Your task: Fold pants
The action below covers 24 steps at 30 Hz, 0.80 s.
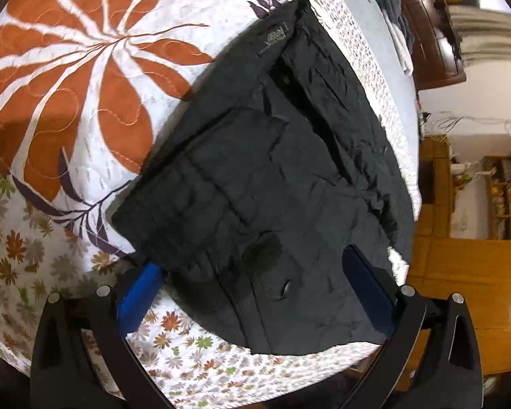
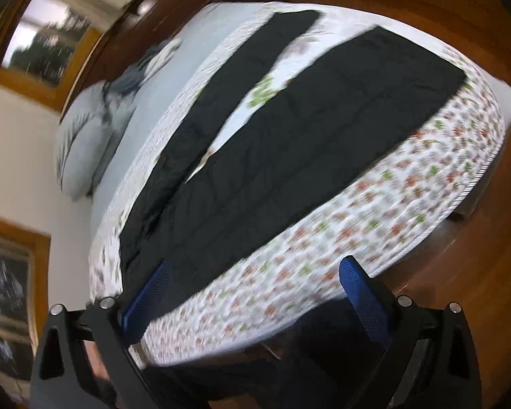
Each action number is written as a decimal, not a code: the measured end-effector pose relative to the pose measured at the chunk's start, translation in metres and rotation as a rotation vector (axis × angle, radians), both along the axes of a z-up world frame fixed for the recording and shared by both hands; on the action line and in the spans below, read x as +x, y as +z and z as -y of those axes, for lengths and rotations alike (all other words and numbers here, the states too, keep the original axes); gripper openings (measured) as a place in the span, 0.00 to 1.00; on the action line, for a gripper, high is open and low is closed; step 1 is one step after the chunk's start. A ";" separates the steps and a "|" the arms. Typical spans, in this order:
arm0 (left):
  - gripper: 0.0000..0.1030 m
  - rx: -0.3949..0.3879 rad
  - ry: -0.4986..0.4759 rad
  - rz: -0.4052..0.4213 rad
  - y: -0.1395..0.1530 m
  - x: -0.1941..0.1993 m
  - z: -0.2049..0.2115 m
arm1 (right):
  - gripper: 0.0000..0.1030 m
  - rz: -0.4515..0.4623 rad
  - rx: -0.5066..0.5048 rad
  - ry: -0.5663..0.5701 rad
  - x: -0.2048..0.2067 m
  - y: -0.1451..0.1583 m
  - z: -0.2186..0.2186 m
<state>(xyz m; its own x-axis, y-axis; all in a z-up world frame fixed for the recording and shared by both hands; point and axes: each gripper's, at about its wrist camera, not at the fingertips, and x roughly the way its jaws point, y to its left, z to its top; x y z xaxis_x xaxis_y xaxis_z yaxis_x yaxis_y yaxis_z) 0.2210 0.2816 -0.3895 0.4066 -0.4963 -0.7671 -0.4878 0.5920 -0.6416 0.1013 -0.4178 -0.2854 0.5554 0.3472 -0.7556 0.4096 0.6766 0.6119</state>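
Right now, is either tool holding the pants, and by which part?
Nothing is held. The left tool is open above the waist end of the black pants; the right tool is open over the quilt edge.

In front of me is a bed [image 2: 443, 156] covered with a white quilt [image 1: 85, 109] printed with big orange leaves and small flowers. Black pants [image 2: 323, 136] lie flat on it, legs apart. A grey pillow [image 2: 81, 136] rests near the headboard.
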 end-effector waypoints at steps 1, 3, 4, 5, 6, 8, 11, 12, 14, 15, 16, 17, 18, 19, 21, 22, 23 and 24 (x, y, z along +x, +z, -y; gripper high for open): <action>0.97 0.018 -0.005 0.000 -0.002 0.001 0.003 | 0.97 0.002 0.025 -0.052 0.002 -0.010 0.022; 0.97 0.032 -0.004 0.004 -0.005 0.002 0.005 | 0.97 0.008 0.075 -0.141 0.006 -0.028 0.063; 0.97 0.038 -0.001 0.007 -0.007 0.002 0.004 | 0.97 0.006 0.113 -0.199 0.009 -0.042 0.090; 0.97 0.045 -0.001 0.005 -0.008 0.002 0.004 | 0.97 0.005 0.141 -0.245 0.010 -0.052 0.108; 0.97 0.052 -0.002 0.003 -0.009 0.001 0.003 | 0.97 0.012 0.174 -0.285 0.011 -0.062 0.126; 0.97 0.071 0.009 -0.010 -0.010 0.003 0.005 | 0.97 0.033 0.230 -0.363 0.015 -0.082 0.161; 0.98 0.090 0.045 -0.018 -0.011 0.004 0.006 | 0.97 0.077 0.322 -0.437 0.023 -0.102 0.194; 0.98 0.100 0.054 -0.019 -0.011 0.003 0.006 | 0.97 0.093 0.329 -0.441 0.027 -0.104 0.200; 0.97 0.135 0.057 -0.024 -0.009 0.001 0.009 | 0.97 0.112 0.348 -0.440 0.037 -0.110 0.211; 0.97 0.156 0.052 -0.028 -0.008 0.002 0.011 | 0.97 0.117 0.360 -0.436 0.043 -0.114 0.216; 0.97 0.192 0.040 -0.033 -0.006 0.003 0.017 | 0.97 0.119 0.367 -0.437 0.047 -0.116 0.220; 0.97 0.220 0.030 -0.042 -0.005 0.004 0.021 | 0.96 0.128 0.376 -0.440 0.051 -0.119 0.224; 0.96 0.254 0.019 -0.053 -0.004 0.006 0.026 | 0.92 0.127 0.380 -0.441 0.055 -0.123 0.228; 0.89 0.304 0.010 -0.075 -0.002 0.007 0.031 | 0.89 0.116 0.387 -0.451 0.057 -0.128 0.228; 0.75 0.387 0.019 -0.122 0.000 0.007 0.035 | 0.65 0.119 0.395 -0.470 0.059 -0.135 0.229; 0.62 0.407 0.049 -0.131 0.002 0.004 0.033 | 0.56 0.111 0.393 -0.476 0.059 -0.139 0.231; 0.49 0.403 0.076 -0.127 0.004 0.000 0.030 | 0.35 0.098 0.391 -0.482 0.058 -0.142 0.231; 0.39 0.382 0.102 -0.113 0.005 -0.004 0.026 | 0.20 0.082 0.389 -0.485 0.057 -0.145 0.232</action>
